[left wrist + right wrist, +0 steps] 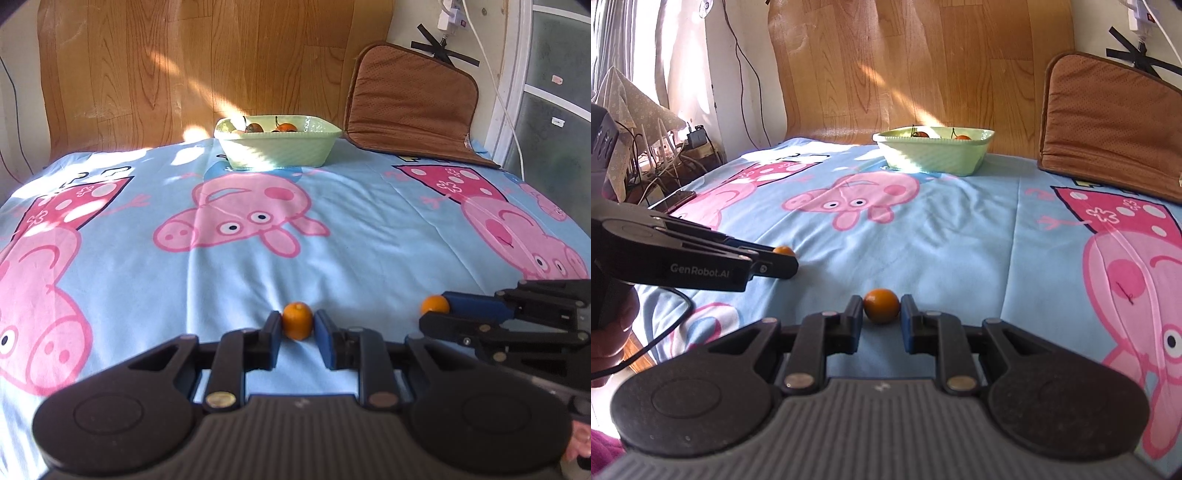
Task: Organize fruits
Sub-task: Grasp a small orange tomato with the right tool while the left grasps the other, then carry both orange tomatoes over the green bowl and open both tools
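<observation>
My left gripper [297, 322] is shut on a small orange kumquat [297, 320], pinched between its blue pads just above the blue cartoon bedsheet. My right gripper [881, 306] is shut on a second small orange kumquat [881, 305] the same way. Each gripper shows in the other's view: the right gripper [432, 308] with its kumquat [435, 304] at the right edge, the left gripper [788, 260] with its kumquat [785, 251] at the left. A pale green bowl [280, 147] [934, 157] stands at the far side of the bed and holds several fruits with stems.
A brown seat cushion [410, 107] [1108, 122] leans against the wall right of the bowl. A wood-grain panel [184, 66] backs the bed. A dark phone [674, 201] lies at the bed's left edge beside tangled cables and a router. A hand [581, 443] shows at the lower right.
</observation>
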### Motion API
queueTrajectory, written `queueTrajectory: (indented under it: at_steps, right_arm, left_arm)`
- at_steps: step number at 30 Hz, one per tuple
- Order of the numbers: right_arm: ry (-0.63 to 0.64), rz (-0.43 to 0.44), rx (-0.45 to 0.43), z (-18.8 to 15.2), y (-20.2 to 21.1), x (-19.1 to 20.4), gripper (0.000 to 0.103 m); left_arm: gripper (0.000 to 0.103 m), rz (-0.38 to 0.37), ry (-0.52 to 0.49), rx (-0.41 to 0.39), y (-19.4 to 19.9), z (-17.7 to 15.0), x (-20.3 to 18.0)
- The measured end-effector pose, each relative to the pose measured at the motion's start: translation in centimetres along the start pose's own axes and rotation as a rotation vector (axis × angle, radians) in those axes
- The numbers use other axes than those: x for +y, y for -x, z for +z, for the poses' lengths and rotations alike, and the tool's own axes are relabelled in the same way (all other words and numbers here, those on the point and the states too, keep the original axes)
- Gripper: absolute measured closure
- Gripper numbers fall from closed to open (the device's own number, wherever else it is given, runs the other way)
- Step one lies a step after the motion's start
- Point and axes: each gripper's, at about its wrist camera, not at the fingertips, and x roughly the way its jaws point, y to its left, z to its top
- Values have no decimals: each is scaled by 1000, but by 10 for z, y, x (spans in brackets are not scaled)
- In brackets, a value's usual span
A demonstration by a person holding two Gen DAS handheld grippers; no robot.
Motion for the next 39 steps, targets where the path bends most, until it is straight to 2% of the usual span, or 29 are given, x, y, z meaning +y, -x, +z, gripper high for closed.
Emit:
queueTrajectory:
  at_steps: [17, 23, 31, 39]
  right_arm:
    - [46, -51, -53, -8, -1, 9, 78]
    - [49, -51, -58, -7, 1, 10, 79]
    - [-2, -32, -97, 10, 7, -2, 79]
    - [27, -30, -143, 47, 0, -14, 79]
  left_arm:
    - [81, 41, -25, -16, -2, -6, -8]
    - [83, 30, -19, -14, -1, -3, -5]
    - [83, 33, -27, -52, 1, 18, 1]
    - [83, 37, -63, -106, -7, 56, 3]
